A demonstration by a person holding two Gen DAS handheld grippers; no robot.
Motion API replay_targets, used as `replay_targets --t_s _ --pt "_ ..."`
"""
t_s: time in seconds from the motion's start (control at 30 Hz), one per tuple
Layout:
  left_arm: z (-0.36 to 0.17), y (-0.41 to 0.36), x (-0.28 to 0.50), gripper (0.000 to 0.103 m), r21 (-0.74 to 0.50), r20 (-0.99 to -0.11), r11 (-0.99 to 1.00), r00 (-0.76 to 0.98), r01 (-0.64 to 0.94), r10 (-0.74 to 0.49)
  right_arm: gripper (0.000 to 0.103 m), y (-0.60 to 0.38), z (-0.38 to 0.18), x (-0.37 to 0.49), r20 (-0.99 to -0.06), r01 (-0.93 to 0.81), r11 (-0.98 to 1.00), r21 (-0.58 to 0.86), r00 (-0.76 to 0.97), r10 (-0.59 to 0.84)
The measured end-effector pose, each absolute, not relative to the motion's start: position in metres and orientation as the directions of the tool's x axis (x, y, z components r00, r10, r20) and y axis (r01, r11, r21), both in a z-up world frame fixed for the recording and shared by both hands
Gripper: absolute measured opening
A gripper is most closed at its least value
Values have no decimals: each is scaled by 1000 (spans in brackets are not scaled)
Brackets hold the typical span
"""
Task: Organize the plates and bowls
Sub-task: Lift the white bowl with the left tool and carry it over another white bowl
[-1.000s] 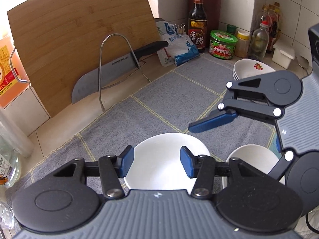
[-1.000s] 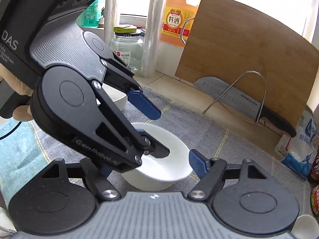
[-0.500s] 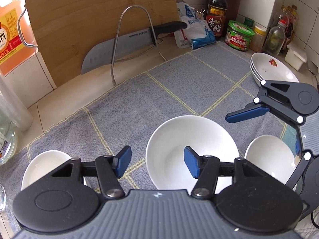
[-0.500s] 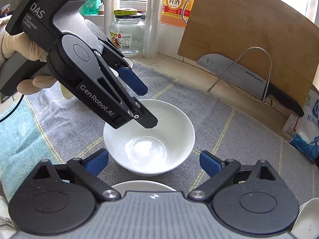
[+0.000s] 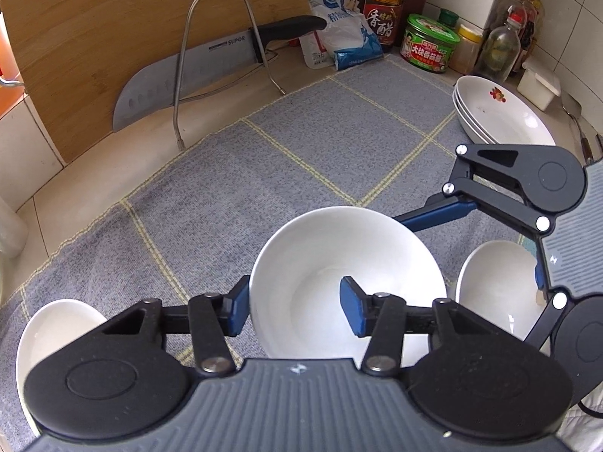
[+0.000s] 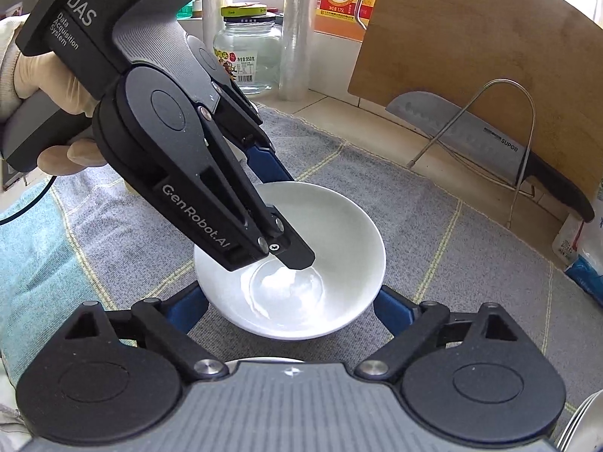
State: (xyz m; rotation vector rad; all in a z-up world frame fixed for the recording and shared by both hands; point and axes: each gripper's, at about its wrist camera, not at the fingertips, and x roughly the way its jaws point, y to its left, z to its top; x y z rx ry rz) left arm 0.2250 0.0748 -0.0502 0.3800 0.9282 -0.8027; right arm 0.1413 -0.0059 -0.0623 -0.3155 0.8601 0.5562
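Note:
A white bowl [image 5: 346,263] [image 6: 339,233] sits on the grey checked mat [image 5: 339,132]. My left gripper [image 5: 296,310] is shut on its wall, one pad [image 5: 239,310] outside the rim and the other pad [image 5: 352,310] inside. In the right wrist view that inner fingertip [image 6: 297,260] reaches down toward the bowl's bottom. My right gripper [image 6: 288,307] straddles the same bowl from the opposite side. Its jaws are closing with the bowl between them, and I see no firm press. Two smaller white bowls lie at the left [image 5: 56,335] and right [image 5: 493,286].
A stack of white plates with a red motif [image 5: 501,113] stands at the mat's far right. A cutting board [image 5: 113,37], a knife [image 5: 188,75] in a wire rack, bottles and jars [image 5: 429,45] line the back wall. A gloved hand [image 6: 45,75] holds the left gripper.
A second ago the left gripper held the bowl raised; it then set it on the mat and loosened. Now it has sunk and shut on the wall, while the right jaws spread around the bowl.

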Motion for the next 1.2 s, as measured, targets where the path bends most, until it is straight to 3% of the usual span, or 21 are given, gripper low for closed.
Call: replay_targets --t_s 1.2 --pt "0 45 158 49 58 -756 627 444 777 -481 96 -37 -6 77 -705 -516 854 -68 631 325"
